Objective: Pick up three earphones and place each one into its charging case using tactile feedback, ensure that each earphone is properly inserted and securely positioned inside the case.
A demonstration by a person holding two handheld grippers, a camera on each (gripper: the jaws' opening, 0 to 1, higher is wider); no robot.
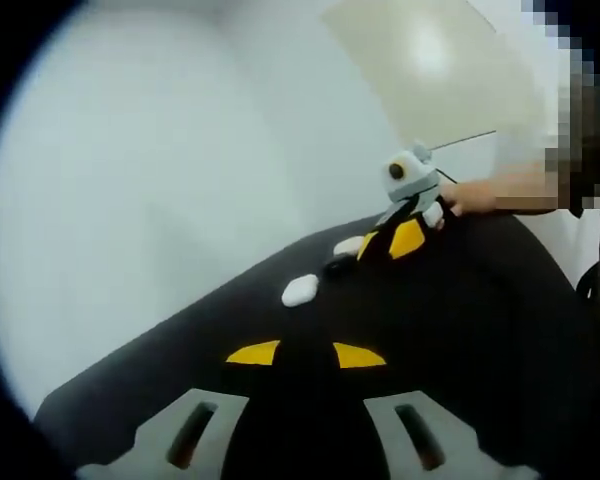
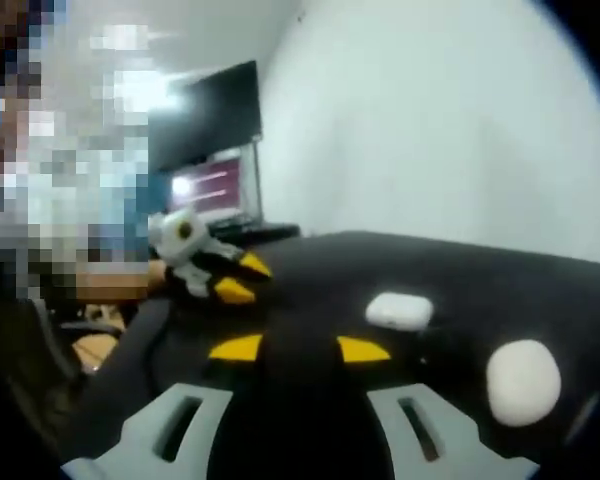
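A black table (image 2: pixel 500 270) is carrying two glossy white, rounded charging cases, one oblong (image 2: pixel 399 310) and one oval (image 2: pixel 523 381), lying closed just beyond the right gripper (image 2: pixel 300 348), whose jaws are standing apart like the left gripper's (image 1: pixel 306 353).

Black table (image 2: pixel 500 275) spans the lower field; lit monitor (image 2: pixel 212 185) at ten o'clock against white wall (image 2: pixel 450 120).
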